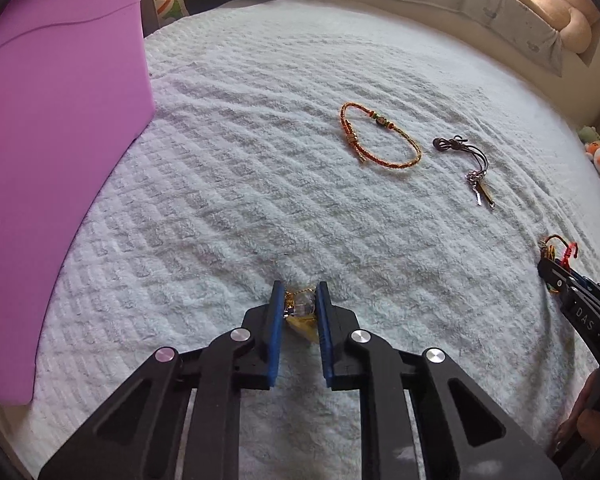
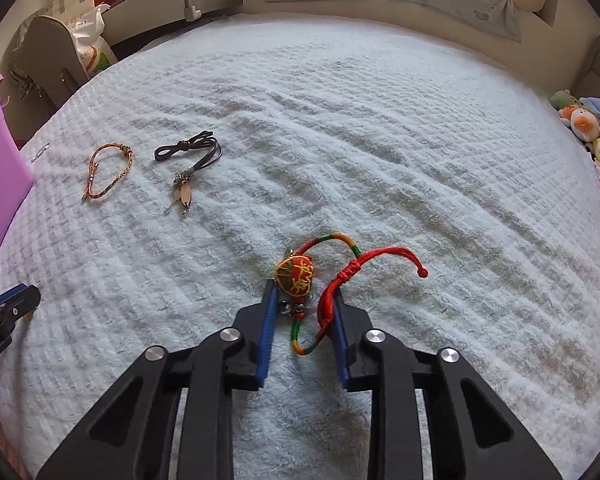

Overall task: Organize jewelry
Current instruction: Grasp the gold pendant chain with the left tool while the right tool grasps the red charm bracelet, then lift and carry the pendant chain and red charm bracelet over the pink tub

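A: Where is the jewelry?

B: The left gripper point(image 1: 299, 294) is squeezed on a clear bead charm point(image 1: 303, 307) with a gold chain. The right gripper point(image 2: 306, 300) is squeezed on a red string bracelet point(image 2: 332, 292) with a round orange ball.

A: What else is there?

B: On the fluffy white blanket point(image 1: 240, 200), at about 1 o'clock from the left gripper, lie an orange cord bracelet point(image 1: 380, 136) and a dark cord necklace point(image 1: 466, 164). A purple box point(image 1: 60, 140) stands at 10 o'clock.
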`<state>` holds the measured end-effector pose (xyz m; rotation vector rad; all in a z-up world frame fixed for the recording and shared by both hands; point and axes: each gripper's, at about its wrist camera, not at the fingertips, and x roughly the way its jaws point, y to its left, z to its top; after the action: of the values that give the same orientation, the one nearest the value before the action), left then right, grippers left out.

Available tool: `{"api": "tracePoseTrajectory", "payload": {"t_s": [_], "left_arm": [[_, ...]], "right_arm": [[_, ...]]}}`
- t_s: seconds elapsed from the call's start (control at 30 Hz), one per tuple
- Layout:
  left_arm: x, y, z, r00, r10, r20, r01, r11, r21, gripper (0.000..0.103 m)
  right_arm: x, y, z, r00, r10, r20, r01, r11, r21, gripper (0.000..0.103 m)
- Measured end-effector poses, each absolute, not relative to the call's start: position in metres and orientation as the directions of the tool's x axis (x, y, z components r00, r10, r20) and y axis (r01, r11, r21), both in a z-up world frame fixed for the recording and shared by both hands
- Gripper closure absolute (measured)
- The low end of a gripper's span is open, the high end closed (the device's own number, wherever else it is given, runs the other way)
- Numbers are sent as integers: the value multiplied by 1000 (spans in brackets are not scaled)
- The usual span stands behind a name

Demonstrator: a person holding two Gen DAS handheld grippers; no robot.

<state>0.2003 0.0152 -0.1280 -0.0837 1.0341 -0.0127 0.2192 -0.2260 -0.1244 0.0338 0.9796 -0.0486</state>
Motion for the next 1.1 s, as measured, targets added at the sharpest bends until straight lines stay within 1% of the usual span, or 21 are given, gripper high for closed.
{"api": "tracePoseTrajectory", "payload": {"t_s": [0.13, 0.2, 0.27, 0.3, 0.6, 0.83, 1.1], "left_arm": [[192, 17, -124, 515, -77, -854, -16, 995, -99, 90], [187, 18, -121, 519, -97, -849, -6, 993, -116, 90], [183, 18, -117, 524, -109, -845, 3, 992, -126, 93], [181, 18, -114, 527, -110, -843, 6, 992, -126, 93], [165, 23, -87, 556, -126, -822, 24, 991, -135, 93], [151, 37, -42, 595, -133, -793, 35, 990, -140, 93], [137, 61, 21, 646, -146, -749, 54, 988, -146, 93]], "right_arm": [[214, -229, -121, 564, -7, -826, 58, 998, 32, 90], [210, -230, -119, 567, -1, -823, 58, 998, 39, 90], [206, -231, -117, 570, 10, -822, 58, 997, 53, 93], [203, -232, -116, 570, 18, -821, 58, 996, 62, 96], [176, -230, -91, 596, 47, -801, 53, 994, 98, 96], [156, -218, -51, 628, 91, -773, 33, 989, 144, 96], [138, -183, 6, 681, 162, -714, -38, 982, 187, 96]]}}
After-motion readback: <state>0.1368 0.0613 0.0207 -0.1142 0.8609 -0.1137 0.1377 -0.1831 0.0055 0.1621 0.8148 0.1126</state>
